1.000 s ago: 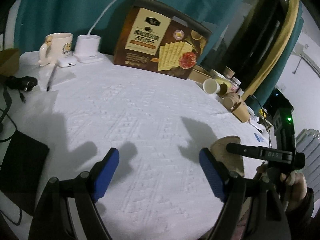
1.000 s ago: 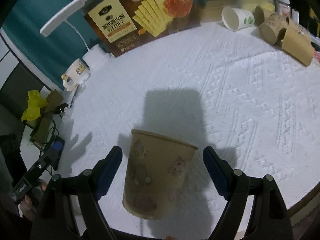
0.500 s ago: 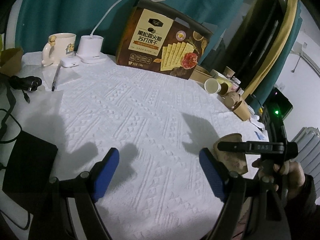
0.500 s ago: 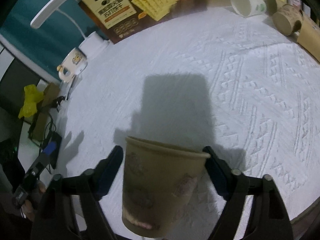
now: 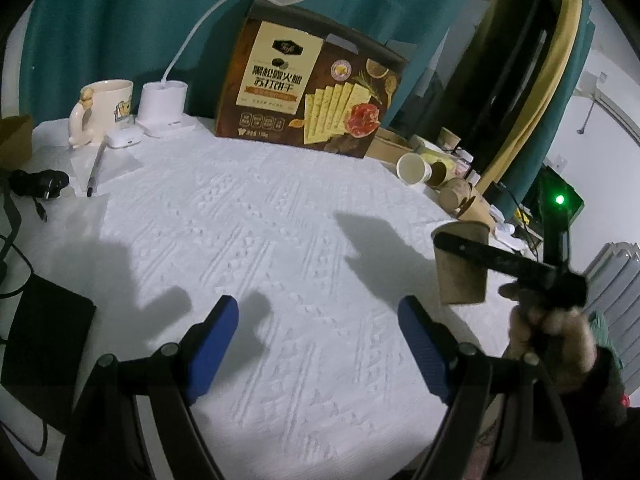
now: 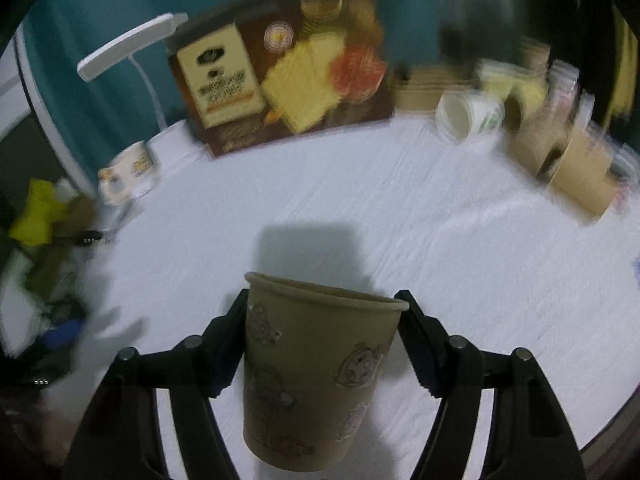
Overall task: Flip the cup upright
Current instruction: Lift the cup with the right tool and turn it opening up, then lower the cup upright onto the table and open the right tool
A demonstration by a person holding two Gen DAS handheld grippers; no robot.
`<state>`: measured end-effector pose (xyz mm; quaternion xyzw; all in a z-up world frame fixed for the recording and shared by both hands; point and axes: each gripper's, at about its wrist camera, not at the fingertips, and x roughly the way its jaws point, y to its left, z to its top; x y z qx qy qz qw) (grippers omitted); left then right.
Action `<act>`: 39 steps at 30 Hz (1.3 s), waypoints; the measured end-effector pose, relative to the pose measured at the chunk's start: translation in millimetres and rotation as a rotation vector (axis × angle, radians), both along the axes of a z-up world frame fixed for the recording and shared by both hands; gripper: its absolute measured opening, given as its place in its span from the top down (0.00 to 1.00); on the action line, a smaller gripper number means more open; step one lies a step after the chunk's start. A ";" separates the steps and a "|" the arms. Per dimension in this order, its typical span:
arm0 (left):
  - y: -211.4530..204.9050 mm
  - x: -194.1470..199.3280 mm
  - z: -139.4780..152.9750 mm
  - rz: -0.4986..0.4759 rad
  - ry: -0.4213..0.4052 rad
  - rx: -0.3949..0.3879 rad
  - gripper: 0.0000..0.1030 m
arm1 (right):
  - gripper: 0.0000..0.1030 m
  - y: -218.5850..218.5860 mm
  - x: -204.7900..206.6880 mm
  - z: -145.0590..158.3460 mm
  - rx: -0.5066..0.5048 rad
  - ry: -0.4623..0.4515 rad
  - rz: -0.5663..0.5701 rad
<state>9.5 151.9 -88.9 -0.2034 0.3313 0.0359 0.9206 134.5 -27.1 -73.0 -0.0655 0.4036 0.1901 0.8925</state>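
A brown paper cup (image 6: 316,372) with cartoon prints is held between the fingers of my right gripper (image 6: 323,320), rim up and near upright, lifted above the white tablecloth (image 6: 360,208). The right wrist view is blurred by motion. In the left wrist view the same cup (image 5: 460,276) hangs at the right, off the cloth, with a black finger (image 5: 480,250) of the right gripper across it. My left gripper (image 5: 318,332) is open and empty, low over the near part of the table.
A cracker box (image 5: 308,88), a white desk lamp (image 5: 164,108) and a cream mug (image 5: 104,108) stand at the back. Several paper cups (image 5: 440,184) lie at the back right. A pen (image 5: 94,168), a plug (image 5: 36,184) and a black pad (image 5: 40,344) sit at the left.
The right gripper closed on the brown cup, lifted it off the cloth and turned it toward upright. The left gripper stayed open, drifting slightly.
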 end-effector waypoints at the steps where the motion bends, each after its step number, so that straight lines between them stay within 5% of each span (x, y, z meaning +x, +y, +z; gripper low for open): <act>1: -0.3 0.7 1.2 0.000 -0.003 0.001 0.20 | 0.34 0.5 -0.5 -0.6 -0.005 -0.038 -0.001; 17: -9.5 8.8 -2.6 0.002 0.018 0.024 0.20 | 0.34 -14.8 -36.8 -9.3 0.013 -0.190 -0.017; 39: -49.9 -4.7 -10.5 -0.076 0.046 0.052 0.20 | 0.34 -37.7 -92.2 -34.2 0.009 -0.115 -0.011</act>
